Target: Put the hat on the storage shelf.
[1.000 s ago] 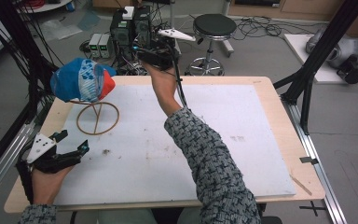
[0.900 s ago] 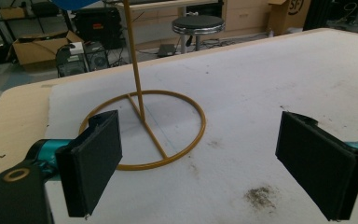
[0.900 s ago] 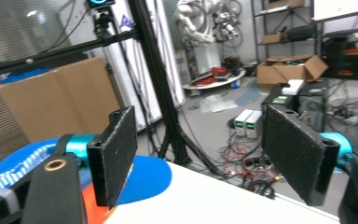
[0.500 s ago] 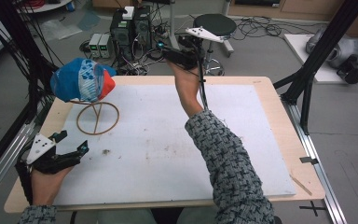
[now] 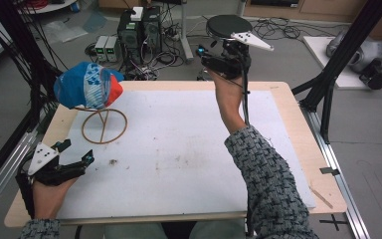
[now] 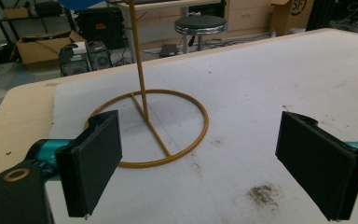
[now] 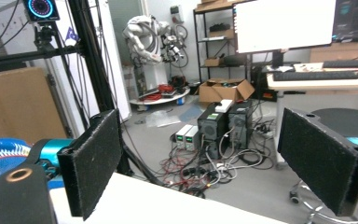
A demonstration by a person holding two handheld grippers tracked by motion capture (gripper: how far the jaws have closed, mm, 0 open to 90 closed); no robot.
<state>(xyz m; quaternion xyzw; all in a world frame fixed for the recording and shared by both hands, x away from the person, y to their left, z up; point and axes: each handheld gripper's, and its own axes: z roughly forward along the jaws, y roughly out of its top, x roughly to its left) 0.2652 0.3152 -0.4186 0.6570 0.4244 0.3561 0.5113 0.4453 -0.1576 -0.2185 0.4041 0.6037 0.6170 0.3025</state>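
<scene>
- The table [image 5: 288, 107], a pale wooden top, carries a white mat [image 5: 179, 149] over most of its surface; the mat shows dark smudges near its centre.
- My right arm, in a patterned sleeve [image 5: 268, 189], rises from 6 o'clock in the high view to the far edge of the table at 12 o'clock.
- The blue, white and orange cap [image 5: 88, 85] sits on top of the stand at 10 o'clock in the high view. In the right gripper view a slice of it shows at 9 o'clock [image 7: 0, 154].
- The gold wire stand [image 5: 104, 125] has a ring base flat on the mat and an upright rod. In the left gripper view the ring [image 6: 149, 128] lies just ahead of my jaws, at 11 o'clock.
- My right gripper [image 5: 219, 62] is held above the far table edge, well apart from the cap. Its jaws have just been opening, stand wide, and have nothing between them; they face the computers on the floor [image 7: 226, 123].
- My left gripper [image 5: 74, 159] rests at 8 o'clock on the near-left corner, near the ring base. Its jaws stand wide and hold nothing.
</scene>
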